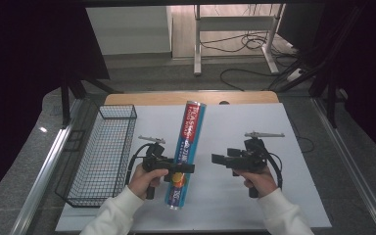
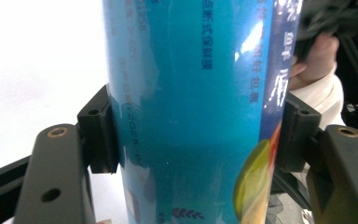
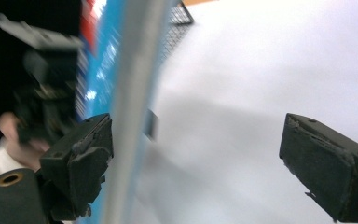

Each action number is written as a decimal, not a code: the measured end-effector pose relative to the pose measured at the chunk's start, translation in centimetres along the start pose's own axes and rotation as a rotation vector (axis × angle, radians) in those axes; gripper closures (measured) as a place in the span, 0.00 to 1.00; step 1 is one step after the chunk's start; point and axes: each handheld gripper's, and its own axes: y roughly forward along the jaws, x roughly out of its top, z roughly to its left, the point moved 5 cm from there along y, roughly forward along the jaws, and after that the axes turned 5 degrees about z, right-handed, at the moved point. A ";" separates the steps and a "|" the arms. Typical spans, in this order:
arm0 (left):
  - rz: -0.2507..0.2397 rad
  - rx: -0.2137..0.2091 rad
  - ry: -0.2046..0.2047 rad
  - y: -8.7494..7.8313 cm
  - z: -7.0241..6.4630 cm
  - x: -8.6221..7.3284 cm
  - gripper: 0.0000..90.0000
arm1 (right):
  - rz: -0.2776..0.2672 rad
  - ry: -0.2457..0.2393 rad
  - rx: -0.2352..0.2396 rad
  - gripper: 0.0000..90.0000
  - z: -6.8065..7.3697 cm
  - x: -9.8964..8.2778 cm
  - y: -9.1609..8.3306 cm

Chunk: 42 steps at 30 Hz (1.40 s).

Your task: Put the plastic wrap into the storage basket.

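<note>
A tall blue printed tube (image 1: pixel 186 147) lies lengthwise over the white table (image 1: pixel 254 122), its silver-rimmed end pointing away from the person. My left gripper (image 1: pixel 178 168) is shut on its lower part. In the left gripper view, the black pads (image 2: pixel 103 133) press both sides of the tube (image 2: pixel 191 116). My right gripper (image 1: pixel 217 159) is just right of the tube, open and holding nothing. In the right gripper view, its gripper (image 3: pixel 200 163) has its jaws far apart, with the tube (image 3: pixel 102 60) close beside the left pad. Whether the tube's near end rests on the table is unclear.
A black wire basket (image 1: pixel 103 152) stands at the table's left side, its corner (image 3: pixel 175 21) also in the right gripper view. A wooden edge (image 1: pixel 191 98) borders the table at the back. Cables and a desk frame (image 1: pixel 235 29) lie on the floor beyond.
</note>
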 end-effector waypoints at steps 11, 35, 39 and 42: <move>-0.053 0.086 0.001 -4.9 -1.2 0.5 0.36 | -0.035 -0.024 -0.027 0.16 -5.0 -3.3 -2.2; -0.132 0.318 -0.075 -15.2 -0.9 -1.3 0.36 | 0.030 -0.047 -0.115 0.17 -6.7 -5.2 -1.7; -0.142 0.356 -0.098 -17.1 -0.3 -2.1 0.36 | 0.034 -0.042 -0.127 0.17 -6.9 -5.4 -1.6; -0.152 0.377 -0.114 -18.2 0.1 -2.6 0.36 | 0.030 -0.029 -0.133 0.17 -7.2 -5.5 -1.7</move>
